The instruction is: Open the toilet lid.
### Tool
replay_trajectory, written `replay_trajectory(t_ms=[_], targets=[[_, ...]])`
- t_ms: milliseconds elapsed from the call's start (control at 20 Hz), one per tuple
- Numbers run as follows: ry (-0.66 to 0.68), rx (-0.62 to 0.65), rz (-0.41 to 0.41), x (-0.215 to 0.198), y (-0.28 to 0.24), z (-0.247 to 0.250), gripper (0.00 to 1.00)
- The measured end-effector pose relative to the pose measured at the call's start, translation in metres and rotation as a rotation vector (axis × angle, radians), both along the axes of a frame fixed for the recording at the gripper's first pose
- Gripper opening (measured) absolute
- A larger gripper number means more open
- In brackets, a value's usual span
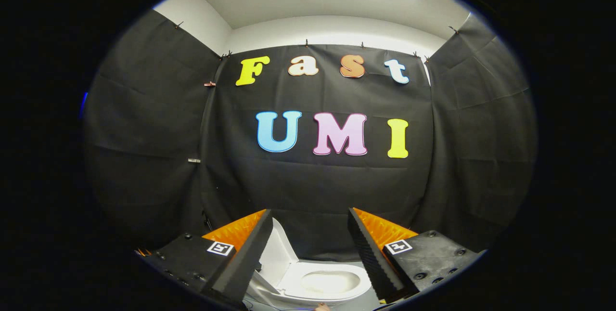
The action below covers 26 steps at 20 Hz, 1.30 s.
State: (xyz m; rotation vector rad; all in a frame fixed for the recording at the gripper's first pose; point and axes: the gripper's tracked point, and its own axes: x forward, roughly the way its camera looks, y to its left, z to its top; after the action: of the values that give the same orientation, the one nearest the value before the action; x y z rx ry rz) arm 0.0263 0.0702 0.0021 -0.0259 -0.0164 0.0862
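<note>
Toilet (317,284) sits below and between the spread fingers of the hand-held gripper (310,224), which grips nothing. Toilet lid (278,255) stands raised, apparently upright, beside one finger.

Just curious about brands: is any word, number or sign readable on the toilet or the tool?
Toilet: no text.
Tool, fingers open, toilet seen between them: no words.
Square markers on the tool: black-and-white patterns, nothing readable.
</note>
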Motion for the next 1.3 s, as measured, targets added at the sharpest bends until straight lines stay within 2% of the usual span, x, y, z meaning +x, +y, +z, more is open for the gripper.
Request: replay_trajectory(t_ms=[1300], targets=[[-0.012,0.001,-0.02,-0.009,-0.0004,0.0067,0.98]])
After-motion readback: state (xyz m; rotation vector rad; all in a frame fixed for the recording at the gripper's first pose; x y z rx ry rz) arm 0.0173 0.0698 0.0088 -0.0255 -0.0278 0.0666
